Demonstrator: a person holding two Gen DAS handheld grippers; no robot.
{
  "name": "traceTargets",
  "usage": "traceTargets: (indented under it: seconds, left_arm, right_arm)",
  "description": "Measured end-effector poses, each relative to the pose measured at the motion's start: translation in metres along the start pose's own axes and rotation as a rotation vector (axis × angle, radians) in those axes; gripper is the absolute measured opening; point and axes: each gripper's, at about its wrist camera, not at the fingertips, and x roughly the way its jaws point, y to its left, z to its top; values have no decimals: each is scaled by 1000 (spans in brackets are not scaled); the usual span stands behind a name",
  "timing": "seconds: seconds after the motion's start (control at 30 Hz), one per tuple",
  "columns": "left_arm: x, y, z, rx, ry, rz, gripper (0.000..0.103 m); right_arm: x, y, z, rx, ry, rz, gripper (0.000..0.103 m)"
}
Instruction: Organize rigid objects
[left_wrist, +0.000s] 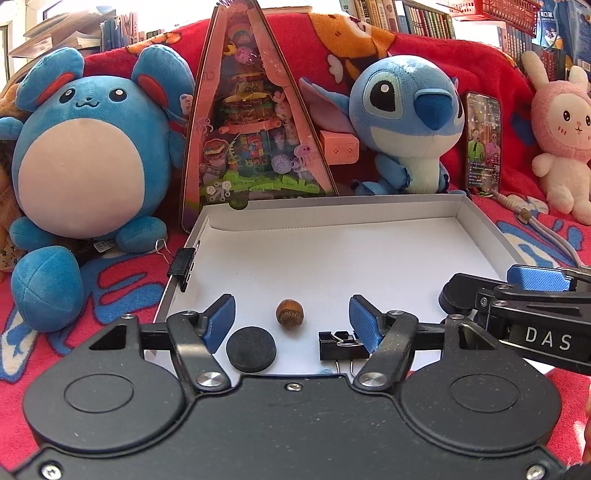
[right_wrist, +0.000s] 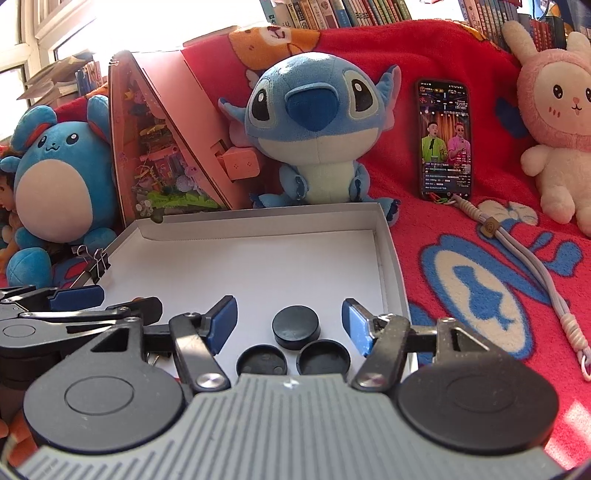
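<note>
Both grippers stand parted and hold nothing: I see my left gripper (left_wrist: 291, 321) around an acorn (left_wrist: 290, 313), cap toward me, long axis 6 to 12 o'clock. White tray (left_wrist: 476, 221) also holds a black disc (left_wrist: 251, 349) at 7 and a binder clip (left_wrist: 341, 345), part hidden. Right gripper (right_wrist: 290, 325) frames three black discs (right_wrist: 296, 327); the near two are cut off.

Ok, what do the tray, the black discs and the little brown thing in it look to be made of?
Tray: white cardboard, matte, going by its folded corner flaps and thin walls.
Black discs: probably plastic or rubber, dull sheen; two lie hollow side up like caps, with moulded bumps inside.
Brown thing: looks like an acorn or hazelnut, glossy shell with a rough cap; real or imitation can't be told.
</note>
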Motion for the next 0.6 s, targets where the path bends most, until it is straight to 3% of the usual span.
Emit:
traceTargets:
  seconds: [0.23,0.6]
  left_arm:
    - [-38,6,-11,-29,-44,-27,77]
    - [-89,17,-49,-63,-64,-72,79]
  right_arm:
    - [-33,5,-9,-22,-60,-8,84]
    - [-78,6,-40,3,-92,-12,88]
